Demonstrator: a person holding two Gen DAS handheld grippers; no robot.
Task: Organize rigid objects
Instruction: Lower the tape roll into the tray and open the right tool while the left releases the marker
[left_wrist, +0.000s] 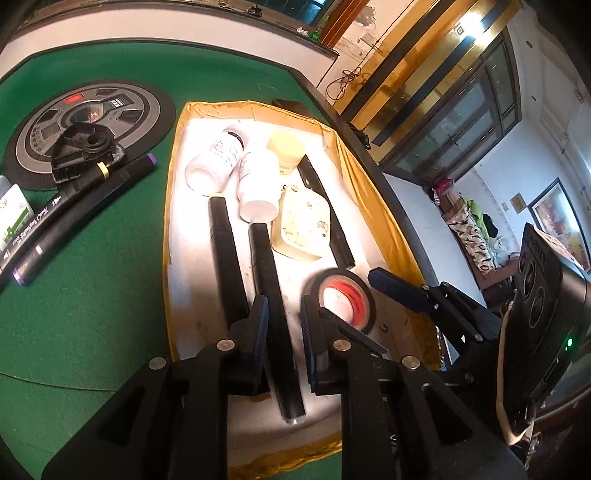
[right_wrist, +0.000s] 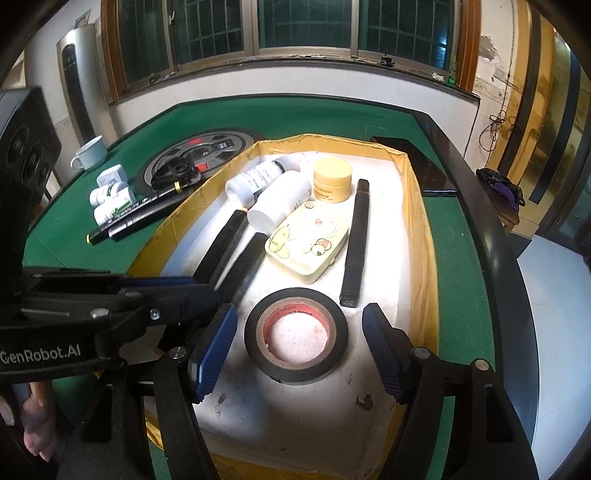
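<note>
My right jaws stand wide around the tape roll (right_wrist: 296, 334) near the box's (right_wrist: 424, 206) front edge; my left jaws, narrower, straddle a black marker (left_wrist: 273, 317) without gripping, tabletop (left_wrist: 92, 277) beside.

"GenRobot.AI" stands in white letters on the left hand-held gripper (right_wrist: 207, 295), left of the tape roll (right_wrist: 295, 334). The printing on the bottles and markers is too small to read.

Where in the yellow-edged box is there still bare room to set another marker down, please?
The white floor nearest the right gripper, below the tape roll, lies bare, as does the strip along the left wall. The far end, around the bottles and jar, is crowded.
</note>
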